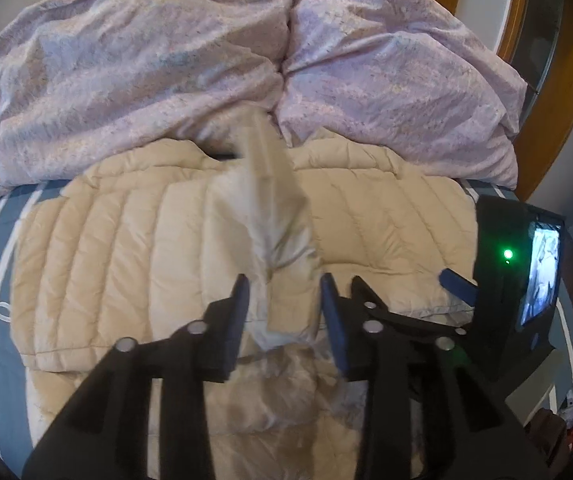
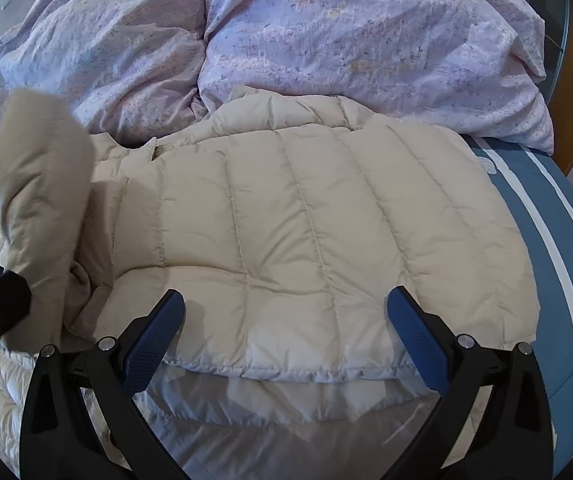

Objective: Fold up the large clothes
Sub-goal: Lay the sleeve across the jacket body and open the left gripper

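Two claws work near the jacket hem: left claw (image 1: 284, 300) is clamped on a blurred sleeve (image 1: 266, 200), right claw (image 2: 286, 320) hangs apart w/ nothing in it. Beige puffer jacket (image 2: 286, 220) lies on the bed (image 2: 546, 240), duvet (image 2: 326, 40) beyond. Lay sleeve flat across the body, w/o bunching.

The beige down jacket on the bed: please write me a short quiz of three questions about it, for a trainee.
1. True or false: the right gripper is open above the down jacket.
2. What is lifted between the fingers of the left gripper? A) sleeve B) duvet C) pillow
3. Fill in: behind the jacket lies a lilac ____.

Key: 1 true. 2 A, the sleeve; whether the fingers pinch it is unclear. 3 duvet.
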The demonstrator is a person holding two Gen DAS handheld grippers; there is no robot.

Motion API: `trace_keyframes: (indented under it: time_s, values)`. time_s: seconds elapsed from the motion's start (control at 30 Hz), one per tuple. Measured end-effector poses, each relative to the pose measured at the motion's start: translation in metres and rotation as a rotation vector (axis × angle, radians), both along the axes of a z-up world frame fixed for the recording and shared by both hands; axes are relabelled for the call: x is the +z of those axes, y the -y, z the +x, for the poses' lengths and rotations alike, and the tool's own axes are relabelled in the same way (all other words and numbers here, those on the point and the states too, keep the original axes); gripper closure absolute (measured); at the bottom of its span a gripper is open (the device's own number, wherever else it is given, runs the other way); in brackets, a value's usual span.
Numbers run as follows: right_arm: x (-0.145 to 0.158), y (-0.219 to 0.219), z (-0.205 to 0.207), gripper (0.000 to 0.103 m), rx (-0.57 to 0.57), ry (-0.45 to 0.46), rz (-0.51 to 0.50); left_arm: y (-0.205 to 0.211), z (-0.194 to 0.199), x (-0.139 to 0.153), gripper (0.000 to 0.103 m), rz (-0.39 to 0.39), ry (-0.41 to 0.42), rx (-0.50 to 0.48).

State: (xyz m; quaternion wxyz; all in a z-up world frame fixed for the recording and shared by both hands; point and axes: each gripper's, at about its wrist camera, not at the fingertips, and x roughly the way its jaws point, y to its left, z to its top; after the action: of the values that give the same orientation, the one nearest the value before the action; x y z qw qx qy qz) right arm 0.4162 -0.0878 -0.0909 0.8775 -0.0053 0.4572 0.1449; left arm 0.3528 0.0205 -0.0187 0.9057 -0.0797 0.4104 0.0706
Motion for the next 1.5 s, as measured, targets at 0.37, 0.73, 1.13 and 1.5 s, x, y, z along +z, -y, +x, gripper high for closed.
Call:
trace_keyframes:
  time_s: [0.37,0.73,1.13,1.5]
  values:
    - [0.025,0.011,-0.013,0.009,-0.027,0.039,0.023,-0.026,-0.026,0.014,0.040,0.034,0.036,0.059]
    - [0.036,-0.010,-0.016,0.042,0.042,0.022,0.110,-0.067,-0.033,-0.003,0.040,0.083,-0.006,0.149]
    - [0.002,-0.033,-0.005,0.074,0.058,-0.050,0.071,-0.087,-0.020,-0.043,0.040,0.121,-0.071,0.187]
    - [-0.011,-0.036,-0.009,0.084,0.037,-0.006,-0.034,-0.094,-0.013,-0.071,0.036,0.163,-0.093,0.204]
